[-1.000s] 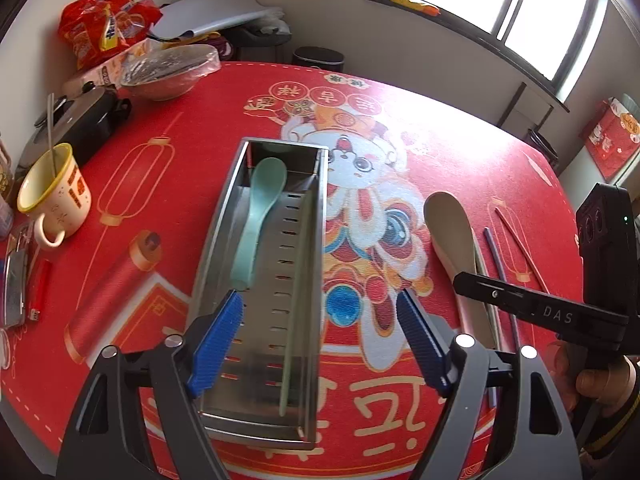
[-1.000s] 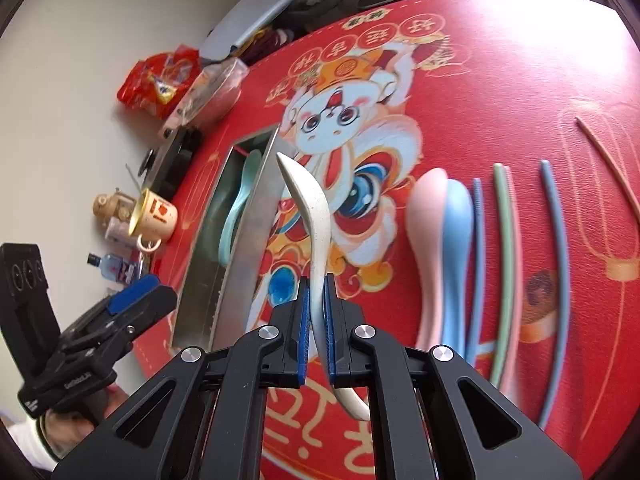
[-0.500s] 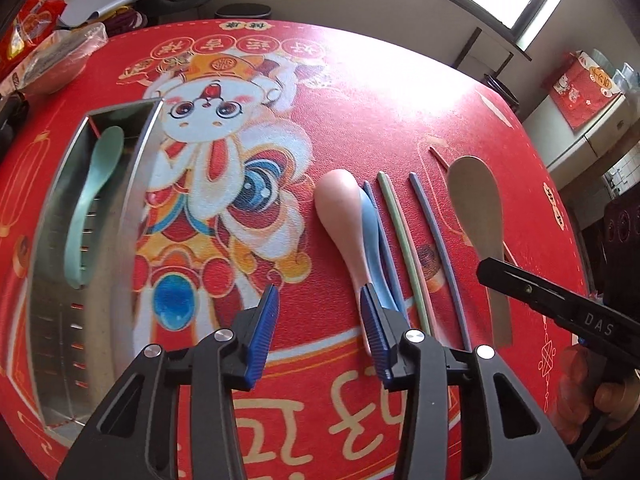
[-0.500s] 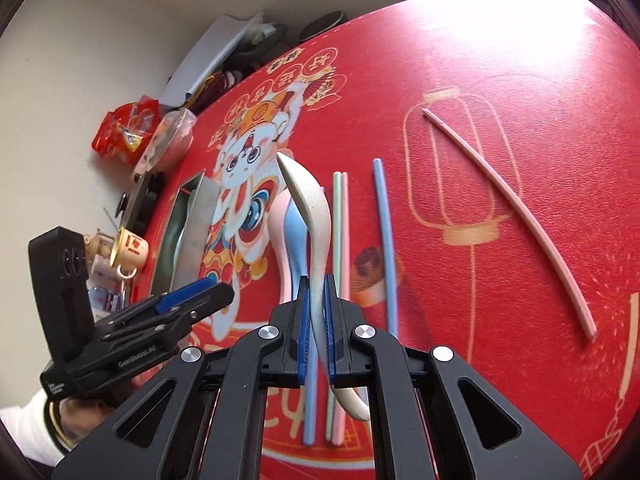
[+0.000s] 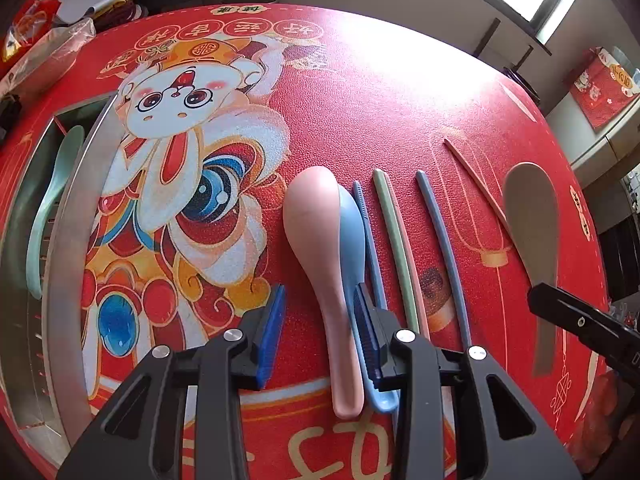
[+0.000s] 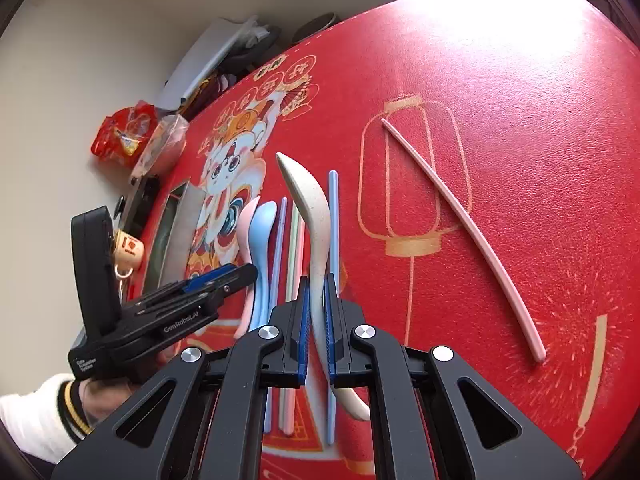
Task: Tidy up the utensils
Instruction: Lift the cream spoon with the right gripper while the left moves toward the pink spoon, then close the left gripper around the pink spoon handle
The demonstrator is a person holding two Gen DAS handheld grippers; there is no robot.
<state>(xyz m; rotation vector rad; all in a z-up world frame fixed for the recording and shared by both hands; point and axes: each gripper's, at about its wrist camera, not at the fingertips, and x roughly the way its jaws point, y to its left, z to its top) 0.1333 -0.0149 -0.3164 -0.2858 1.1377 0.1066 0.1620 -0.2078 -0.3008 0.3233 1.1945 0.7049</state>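
**Claws over the spoon row**

A smooth pink spoon (image 5: 320, 248) with a rounded bowl lies on the pebbled red tabletop (image 5: 360, 92), overlapping a blue spoon (image 5: 354, 224); slim chopsticks (image 5: 394, 232) lie just right of it. The left claw (image 5: 318, 334) is closing, the pink spoon's handle between its ribbed blue pads, which do not yet press it. The right claw (image 6: 316, 320) is clamped on a speckled cream spoon (image 6: 312, 216). Left of the pink spoon sits a perforated steel tray (image 5: 60, 248).

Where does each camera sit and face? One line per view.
Left wrist: on the left gripper, pointing steeply down at the pink spoon between its closing jaws; own fingers show.
Right wrist: on the right gripper, shut on the beige spoon, looking along the red table; a sleeved hand shows.
Shared: pink spoon, metal tray.
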